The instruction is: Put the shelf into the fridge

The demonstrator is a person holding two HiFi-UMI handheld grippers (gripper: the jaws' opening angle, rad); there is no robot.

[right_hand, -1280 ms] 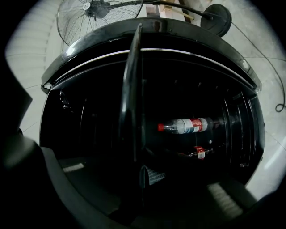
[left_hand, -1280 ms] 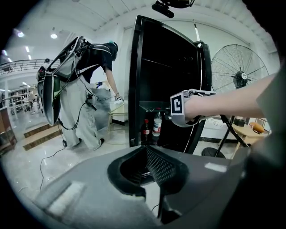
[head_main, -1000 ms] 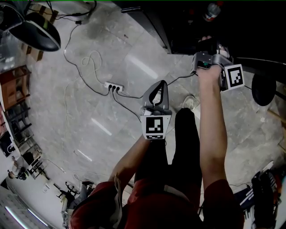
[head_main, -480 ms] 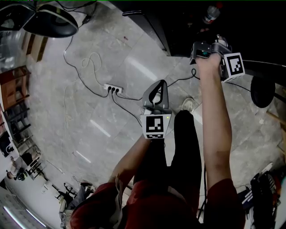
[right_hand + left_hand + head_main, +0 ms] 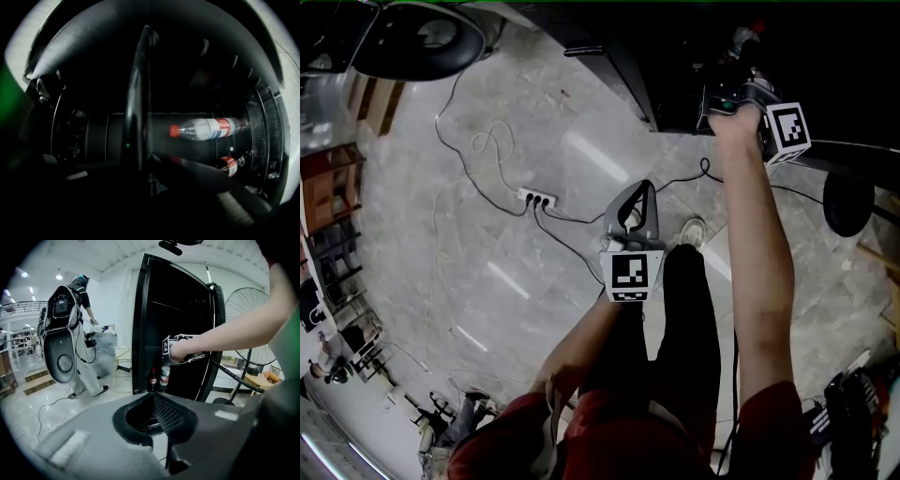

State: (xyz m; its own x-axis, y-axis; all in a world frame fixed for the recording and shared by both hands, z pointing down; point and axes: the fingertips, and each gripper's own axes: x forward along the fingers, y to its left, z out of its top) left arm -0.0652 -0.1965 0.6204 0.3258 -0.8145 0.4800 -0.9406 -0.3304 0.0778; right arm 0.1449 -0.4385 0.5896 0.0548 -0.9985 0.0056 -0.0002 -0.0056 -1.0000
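Inside the dark fridge (image 5: 183, 324), risks wedging crooked the thin shelf (image 5: 140, 84), seemingly pinched edge-on in the all-but-closed right gripper (image 5: 145, 159). May also knock the bottles (image 5: 206, 129), with the closed, empty left gripper (image 5: 153, 394) lending no support.

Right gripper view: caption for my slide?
Right tool holds a thin dark shelf edge-on in the black fridge, near a clear red-capped plastic bottle.
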